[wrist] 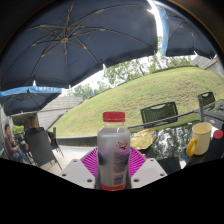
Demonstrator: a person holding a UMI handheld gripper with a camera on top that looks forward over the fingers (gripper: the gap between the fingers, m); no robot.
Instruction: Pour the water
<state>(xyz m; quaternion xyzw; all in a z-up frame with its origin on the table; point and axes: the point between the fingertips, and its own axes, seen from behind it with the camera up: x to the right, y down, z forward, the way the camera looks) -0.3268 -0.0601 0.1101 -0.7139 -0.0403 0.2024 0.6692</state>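
A clear plastic bottle [113,150] with a red cap and a printed label stands upright between my two pink-padded fingers [91,160]. Both pads press against its sides, so my gripper [113,163] is shut on it. The bottle's base is hidden low between the fingers. A cream mug [201,138] stands on the dark glass table [170,140], ahead of the fingers and to the right of the bottle.
A yellow object [143,138] lies on the table just right of the bottle. Dark chairs [158,110] stand beyond the table and at the left [40,148]. A person [10,140] sits far left. A blue parasol [90,40] spreads overhead, with a grass slope [130,95] behind.
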